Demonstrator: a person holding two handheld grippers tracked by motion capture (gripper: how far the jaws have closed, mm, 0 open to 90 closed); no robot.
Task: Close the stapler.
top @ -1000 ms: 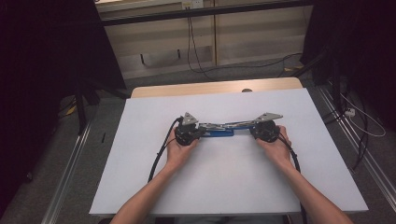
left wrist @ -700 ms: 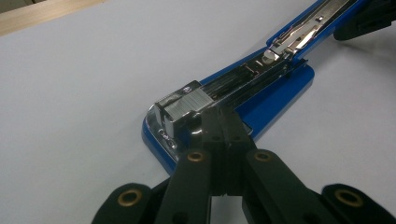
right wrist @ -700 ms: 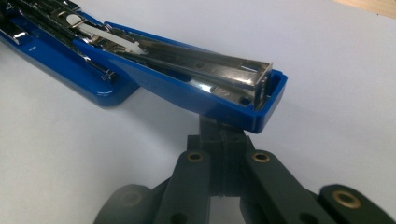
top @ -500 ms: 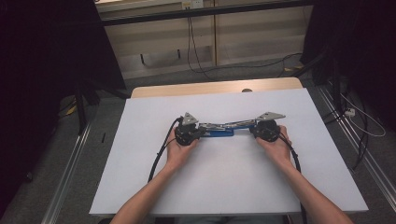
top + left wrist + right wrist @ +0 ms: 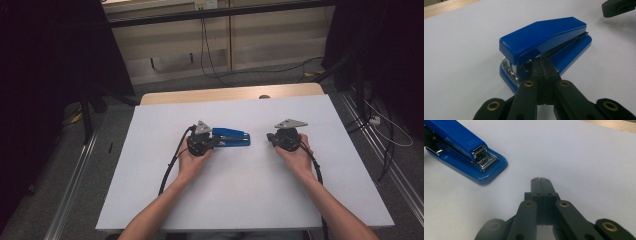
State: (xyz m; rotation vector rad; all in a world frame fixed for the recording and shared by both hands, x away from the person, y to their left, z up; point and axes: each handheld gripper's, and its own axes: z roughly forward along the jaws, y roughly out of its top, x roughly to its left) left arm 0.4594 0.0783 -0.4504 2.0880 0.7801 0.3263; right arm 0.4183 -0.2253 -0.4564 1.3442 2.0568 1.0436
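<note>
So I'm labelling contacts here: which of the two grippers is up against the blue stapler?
The left gripper. Its shut jaws meet the hinge end of the stapler, while the right gripper sits apart on the white table, off the stapler's front end.

bare white table (image 5: 240, 195) all around; the blue stapler (image 5: 231, 137) alone stands between both grippers.

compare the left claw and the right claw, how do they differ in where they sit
The left claw has its tips against the hinge end of the blue stapler, while the right claw sits apart from the stapler, over the bare white table. From above, the left claw points right and the right claw points left, facing each other. Both are shut with nothing between their jaws.
</note>
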